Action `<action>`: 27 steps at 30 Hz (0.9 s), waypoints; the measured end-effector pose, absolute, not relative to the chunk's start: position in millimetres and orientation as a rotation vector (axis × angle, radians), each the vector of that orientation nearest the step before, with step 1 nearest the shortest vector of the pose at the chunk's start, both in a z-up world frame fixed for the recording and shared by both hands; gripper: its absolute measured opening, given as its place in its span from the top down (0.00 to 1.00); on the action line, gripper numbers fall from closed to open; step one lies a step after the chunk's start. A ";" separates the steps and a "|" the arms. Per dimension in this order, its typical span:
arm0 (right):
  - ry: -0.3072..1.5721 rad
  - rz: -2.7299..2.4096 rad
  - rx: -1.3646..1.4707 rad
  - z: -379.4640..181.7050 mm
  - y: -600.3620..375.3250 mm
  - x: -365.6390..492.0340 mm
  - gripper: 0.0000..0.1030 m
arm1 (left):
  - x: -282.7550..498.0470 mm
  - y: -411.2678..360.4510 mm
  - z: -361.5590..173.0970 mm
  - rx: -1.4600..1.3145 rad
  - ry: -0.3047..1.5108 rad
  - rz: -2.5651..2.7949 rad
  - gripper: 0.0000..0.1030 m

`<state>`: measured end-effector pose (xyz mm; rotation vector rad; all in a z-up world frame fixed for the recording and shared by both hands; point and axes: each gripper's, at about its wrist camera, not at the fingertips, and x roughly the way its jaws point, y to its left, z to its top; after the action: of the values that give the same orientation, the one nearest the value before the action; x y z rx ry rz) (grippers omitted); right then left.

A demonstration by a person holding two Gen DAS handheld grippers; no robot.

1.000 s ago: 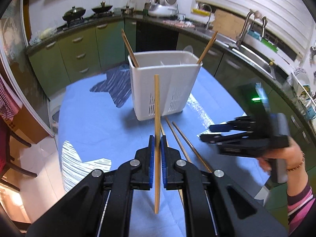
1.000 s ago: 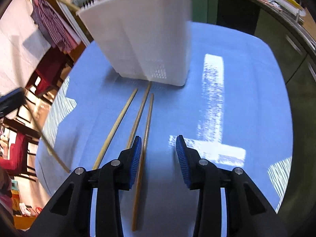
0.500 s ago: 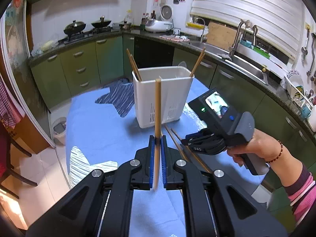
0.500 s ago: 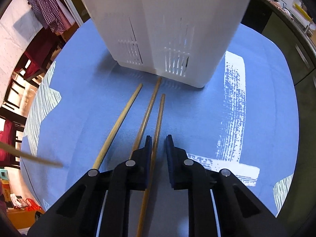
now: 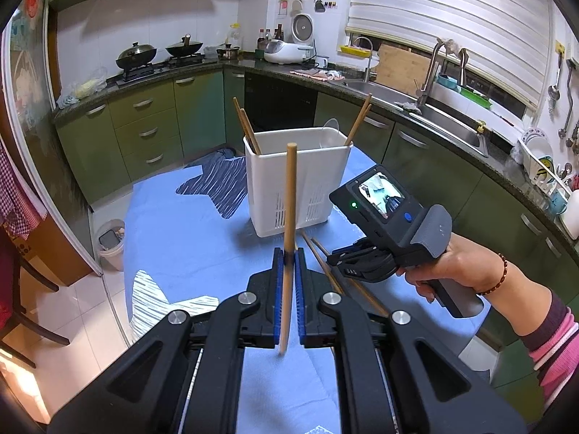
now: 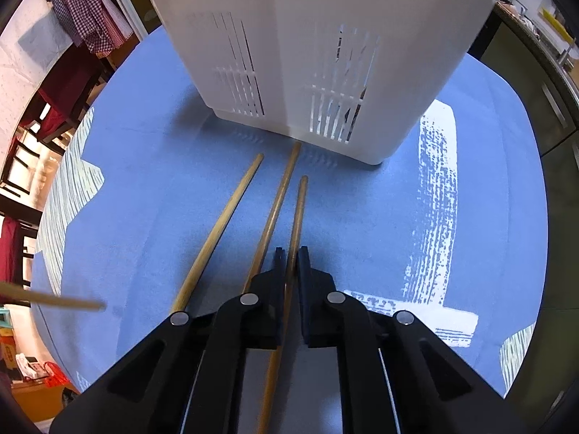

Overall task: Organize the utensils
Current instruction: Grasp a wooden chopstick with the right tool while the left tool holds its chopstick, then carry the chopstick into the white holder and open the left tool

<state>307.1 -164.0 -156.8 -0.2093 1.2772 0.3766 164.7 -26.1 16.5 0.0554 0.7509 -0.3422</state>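
Note:
A white slotted utensil holder (image 5: 296, 181) stands on the blue-covered table, with several wooden chopsticks leaning inside. My left gripper (image 5: 288, 256) is shut on a chopstick (image 5: 290, 195) held upright above the table, short of the holder. My right gripper (image 6: 289, 253) is low on the table and shut on the rightmost chopstick (image 6: 297, 209) of three lying in front of the holder (image 6: 325, 54). The two other loose chopsticks (image 6: 224, 220) lie just left of it. In the left wrist view the right gripper (image 5: 334, 258) is to the right of mine, over the loose chopsticks.
The blue cloth (image 5: 188, 238) with white and dark patches covers the round table; its edge drops off on the left. Green kitchen cabinets (image 5: 144, 133) and a sink counter (image 5: 434, 97) ring the far side. Chairs (image 6: 43, 101) stand left of the table.
My left gripper has lifted its chopstick higher and back from the holder. My right gripper has closed on the rightmost chopstick on the table and moved closer to the holder.

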 end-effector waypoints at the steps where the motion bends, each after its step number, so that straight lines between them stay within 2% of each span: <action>1: 1.270 0.374 -0.210 -155.8 -164.6 306.1 0.94 | 164.2 -25.9 17.0 0.057 0.752 -0.342 0.94; 7: 1.198 0.406 -0.167 -128.6 -175.2 289.0 0.94 | 163.7 -26.4 18.3 0.060 0.753 -0.347 0.94; 19: 0.979 0.456 -0.057 -37.3 -225.2 222.3 0.94 | 160.3 -31.4 24.0 0.071 0.743 -0.353 0.94; 27: 0.904 0.461 -0.027 -7.1 -246.8 195.6 0.94 | 157.2 -34.7 32.4 0.087 0.725 -0.355 0.94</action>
<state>195.6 -246.8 -7.1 -0.0271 0.9039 0.4607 157.2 -34.7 32.4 0.0866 0.7254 -0.3551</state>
